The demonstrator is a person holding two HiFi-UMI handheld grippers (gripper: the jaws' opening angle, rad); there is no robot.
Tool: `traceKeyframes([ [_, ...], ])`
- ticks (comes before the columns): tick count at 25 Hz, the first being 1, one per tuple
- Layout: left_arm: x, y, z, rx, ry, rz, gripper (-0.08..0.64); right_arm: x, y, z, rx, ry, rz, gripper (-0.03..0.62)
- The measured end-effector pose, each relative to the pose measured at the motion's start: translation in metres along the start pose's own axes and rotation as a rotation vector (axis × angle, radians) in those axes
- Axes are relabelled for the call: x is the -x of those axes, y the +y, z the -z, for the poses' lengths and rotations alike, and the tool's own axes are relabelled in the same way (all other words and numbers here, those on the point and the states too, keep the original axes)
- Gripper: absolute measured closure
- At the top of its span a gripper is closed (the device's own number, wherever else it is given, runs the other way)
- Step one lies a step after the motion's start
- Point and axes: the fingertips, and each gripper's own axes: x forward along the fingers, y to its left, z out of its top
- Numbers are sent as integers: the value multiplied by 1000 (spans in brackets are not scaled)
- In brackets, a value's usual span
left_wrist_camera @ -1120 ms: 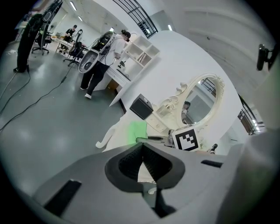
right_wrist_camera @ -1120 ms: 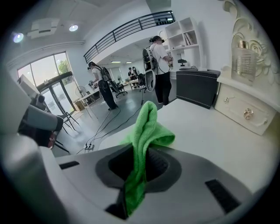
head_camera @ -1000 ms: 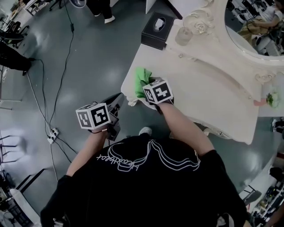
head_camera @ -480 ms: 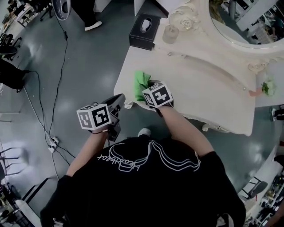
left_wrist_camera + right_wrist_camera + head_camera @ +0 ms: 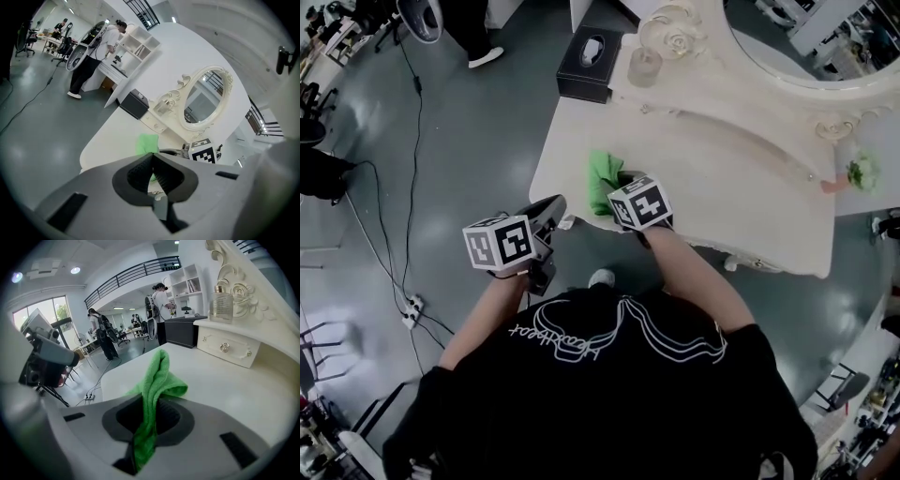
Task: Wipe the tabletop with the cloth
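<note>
A green cloth (image 5: pixel 602 178) lies bunched on the cream tabletop (image 5: pixel 722 187) near its front left corner. My right gripper (image 5: pixel 619 185) is shut on the near end of the cloth. In the right gripper view the cloth (image 5: pixel 157 376) rises out of the closed right gripper (image 5: pixel 151 404) and folds forward onto the tabletop (image 5: pixel 225 394). My left gripper (image 5: pixel 547 212) hangs off the table's left front edge, over the floor. It is shut with nothing in it, as the left gripper view (image 5: pixel 152 155) shows, and there the cloth (image 5: pixel 146 143) lies beyond it.
A black tissue box (image 5: pixel 586 64) and a glass jar (image 5: pixel 644 66) stand at the table's back left. An ornate mirror (image 5: pixel 806 37) with a small drawer (image 5: pixel 225 350) lines the back. Cables (image 5: pixel 412 187) and a power strip (image 5: pixel 412 305) lie on the floor to the left.
My right gripper has dragged the cloth a little inward from the table's left edge. The left gripper has stayed where it was, shut.
</note>
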Motion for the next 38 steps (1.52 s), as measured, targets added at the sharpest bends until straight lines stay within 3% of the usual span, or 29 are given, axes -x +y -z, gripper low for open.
traceKeyframes([
  [15,-26,-23,6,-26,46,25,556,27,-25,22,-13,-10,26,538],
  [38,-51,-73,18,-62,42,25,557,70,-67,58,-15,-14,34,538],
])
